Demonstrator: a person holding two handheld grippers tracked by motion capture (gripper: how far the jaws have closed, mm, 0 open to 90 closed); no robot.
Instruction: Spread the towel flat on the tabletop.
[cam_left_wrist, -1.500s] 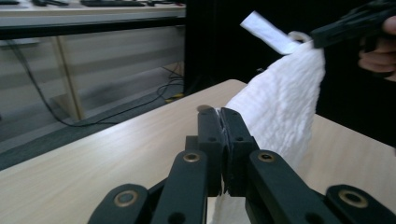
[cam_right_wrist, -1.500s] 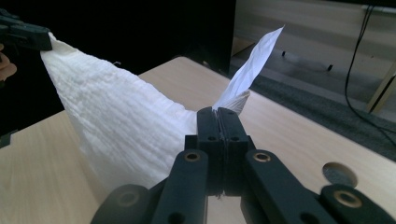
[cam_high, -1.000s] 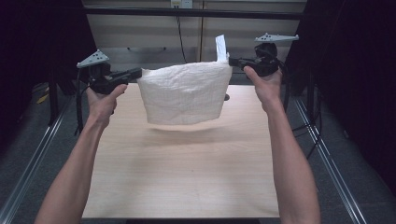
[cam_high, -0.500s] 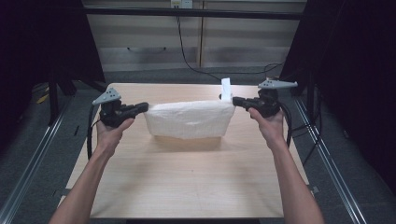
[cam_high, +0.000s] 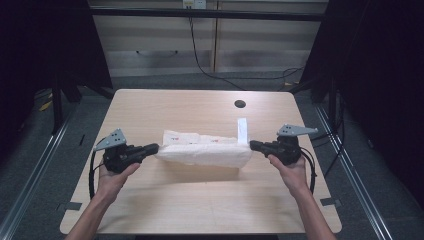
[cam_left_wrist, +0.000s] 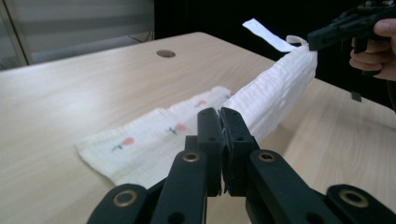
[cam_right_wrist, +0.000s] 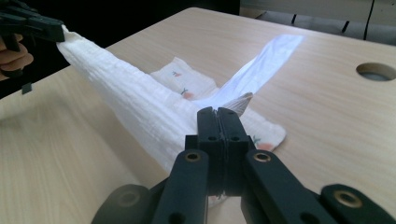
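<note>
A white textured cloth (cam_high: 205, 150) with small fruit prints is stretched across the middle of the wooden table (cam_high: 200, 210). Its far flap lies flat on the wood and its near edge is held taut just above. My left gripper (cam_high: 156, 147) is shut on the cloth's left corner, seen close in the left gripper view (cam_left_wrist: 220, 114). My right gripper (cam_high: 251, 145) is shut on the right corner (cam_right_wrist: 218, 113). A white strip (cam_high: 242, 130) sticks out from the cloth by the right gripper. Each gripper view shows the other gripper at the cloth's far end (cam_left_wrist: 322, 37) (cam_right_wrist: 51, 32).
A round hole (cam_high: 240, 104) sits in the table's far side, right of centre. Dark curtains and metal floor rails flank the table. A black cable runs down the wall behind. Bare wood lies in front of the cloth, toward the person.
Both grippers came down and toward the person with the cloth. It hung in the air a second ago; now its lower part rests folded on the table.
</note>
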